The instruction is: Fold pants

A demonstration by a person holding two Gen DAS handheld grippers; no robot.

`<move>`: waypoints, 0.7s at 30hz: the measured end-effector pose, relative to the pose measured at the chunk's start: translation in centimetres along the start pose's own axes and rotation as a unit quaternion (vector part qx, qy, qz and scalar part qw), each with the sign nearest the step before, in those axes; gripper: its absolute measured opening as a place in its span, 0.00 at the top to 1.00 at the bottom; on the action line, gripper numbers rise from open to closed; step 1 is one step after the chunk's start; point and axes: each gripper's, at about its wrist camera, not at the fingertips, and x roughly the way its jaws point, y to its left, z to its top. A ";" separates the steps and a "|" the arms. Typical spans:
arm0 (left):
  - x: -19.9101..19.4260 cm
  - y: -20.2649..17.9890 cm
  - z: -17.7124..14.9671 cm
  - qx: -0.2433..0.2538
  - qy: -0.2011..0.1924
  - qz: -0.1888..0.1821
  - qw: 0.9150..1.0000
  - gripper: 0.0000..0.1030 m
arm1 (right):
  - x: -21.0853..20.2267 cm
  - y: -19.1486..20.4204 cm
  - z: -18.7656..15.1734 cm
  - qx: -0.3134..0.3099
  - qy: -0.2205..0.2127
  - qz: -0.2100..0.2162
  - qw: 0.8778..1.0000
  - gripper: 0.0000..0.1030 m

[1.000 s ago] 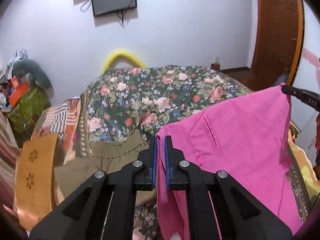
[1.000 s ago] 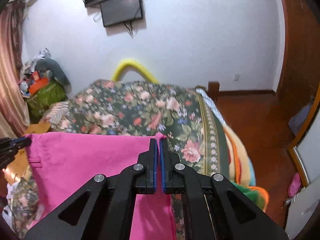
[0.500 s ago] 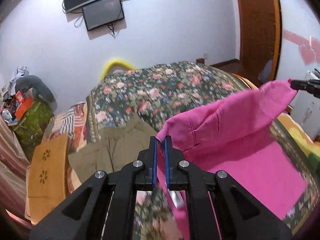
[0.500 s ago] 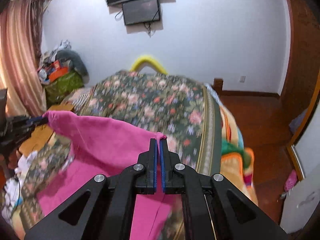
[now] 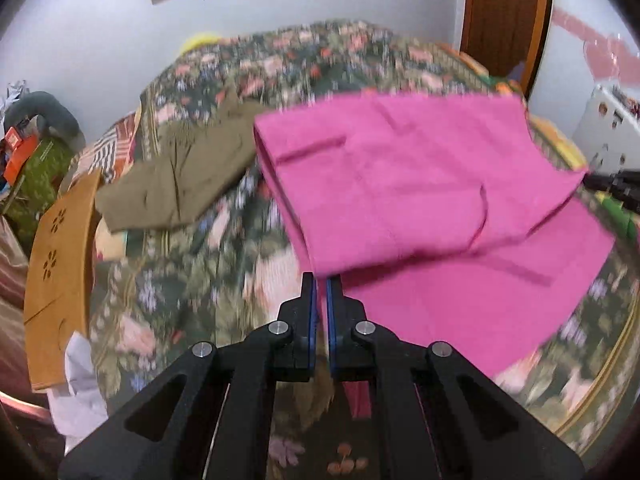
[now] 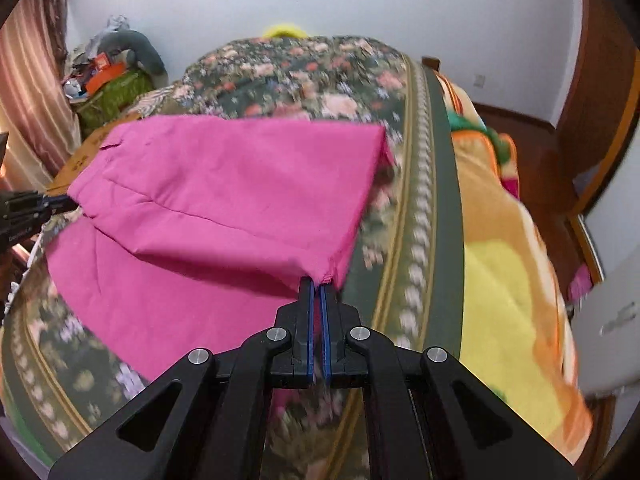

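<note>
You've got the pants (image 5: 400,184) pinched at two corners of one edge, so the upper layer hangs taut betw. both tools & can be carried over the lower layer w/o bunching. Left gripper (image 5: 320,280) is clamped on the near-left corner; right gripper (image 6: 316,280) is clamped on the near-right corner, cloth poking out right at its tips. Pants lie on the bed (image 6: 420,216), lower half flat on the spread, upper half lifted just ahead of each tool. Olive garment (image 5: 180,176) sits well left, apart from the pink. Looks like mid-fold; edges not yet laid down.
</note>
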 end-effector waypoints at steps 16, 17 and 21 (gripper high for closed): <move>-4.8 -1.5 1.7 0.059 -0.044 0.037 0.997 0.19 | -4.1 3.5 0.1 -0.080 -0.029 0.002 0.996 0.47; -4.4 -2.0 1.9 0.072 -0.037 0.043 0.996 0.19 | -3.7 4.0 0.2 -0.088 -0.025 0.006 0.996 0.46; -2.5 -3.9 2.2 0.126 -0.021 0.059 0.990 0.19 | -1.3 5.5 0.2 -0.117 0.006 0.018 0.993 0.46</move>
